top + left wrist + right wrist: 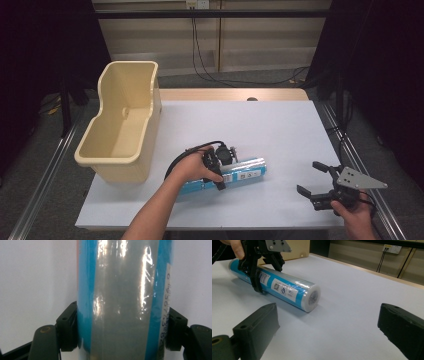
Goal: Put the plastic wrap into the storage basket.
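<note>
Clamping the blue roll near its middle for balance, the left gripper gripped it right of the tub, w/ right gripper wide open & empty.

roll: both ends cut off | label print: blurred, unreadable

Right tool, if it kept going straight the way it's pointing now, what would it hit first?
Probably the blue roll, near its clear-wrapped end; the right tool stands open, with bare table between. Depth is hard to judge.
</note>
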A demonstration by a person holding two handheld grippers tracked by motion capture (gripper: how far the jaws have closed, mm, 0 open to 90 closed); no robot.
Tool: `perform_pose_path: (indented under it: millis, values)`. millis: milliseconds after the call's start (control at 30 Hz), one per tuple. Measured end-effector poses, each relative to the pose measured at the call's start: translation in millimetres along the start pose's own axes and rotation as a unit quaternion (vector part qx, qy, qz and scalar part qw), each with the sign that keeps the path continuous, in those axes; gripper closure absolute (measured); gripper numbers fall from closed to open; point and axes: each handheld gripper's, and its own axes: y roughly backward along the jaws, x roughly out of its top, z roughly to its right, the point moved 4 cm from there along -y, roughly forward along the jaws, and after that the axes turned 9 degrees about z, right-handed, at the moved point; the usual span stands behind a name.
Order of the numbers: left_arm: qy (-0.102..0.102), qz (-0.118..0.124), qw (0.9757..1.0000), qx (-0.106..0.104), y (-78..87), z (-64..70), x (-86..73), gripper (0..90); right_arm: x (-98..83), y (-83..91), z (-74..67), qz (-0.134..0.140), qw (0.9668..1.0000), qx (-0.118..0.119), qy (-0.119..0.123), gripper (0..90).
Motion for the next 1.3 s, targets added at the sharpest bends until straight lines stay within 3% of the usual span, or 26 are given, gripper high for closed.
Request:
perform_pose_path:
  millis: [200, 233, 300, 600, 633, 700, 1000, 1300]
  values:
    - [0.006, 0.005, 1.0, -0.003, -0.5, -0.4, 0.5, 31.0, -0.7, -0.8, -0.7, -0.004, 1.0, 0.003, 0.002, 2.6]
    - [-0.004, 0.0, 1.0, -0.006, 0.1, -1.3, 0.5, 31.0, -0.4, -0.8, -0.9, -0.003, 1.0, 0.003, 0.002, 2.6]
    - [-0.005, 0.0, 1.0, -0.006, 0.0, -1.5, 0.6, 31.1, 0.1, -0.7, -1.3, -0.002, 1.0, 0.004, 0.003, 2.6]
    - [-0.005, 0.007, 0.9999, 0.012, 1.0, 2.1, -0.4, 32.2, 0.0, -0.9, -1.1, -0.002, 1.0, 0.005, 0.003, 2.6]
    - [-0.002, 0.004, 0.9999, 0.016, 1.2, 2.6, -0.1, 32.2, 0.0, -0.9, -1.0, -0.001, 1.0, 0.004, 0.002, 2.6]
    - [0.03, 0.007, 0.9995, 0.009, 3.9, 1.6, -0.6, 32.3, -0.2, -0.9, -0.6, -0.002, 1.0, 0.004, 0.002, 2.6]
    - [0.059, 0.022, 0.9977, 0.024, 33.8, -3.8, 1.5, 32.4, 0.0, -1.0, 0.0, 0.0, 1.0, 0.003, 0.0, 2.6]
    - [0.094, 0.036, 0.9945, 0.03, 65.4, -4.1, 12.1, 32.3, 0.6, -0.7, -0.4, 0.001, 1.0, 0.004, 0.001, 2.6]
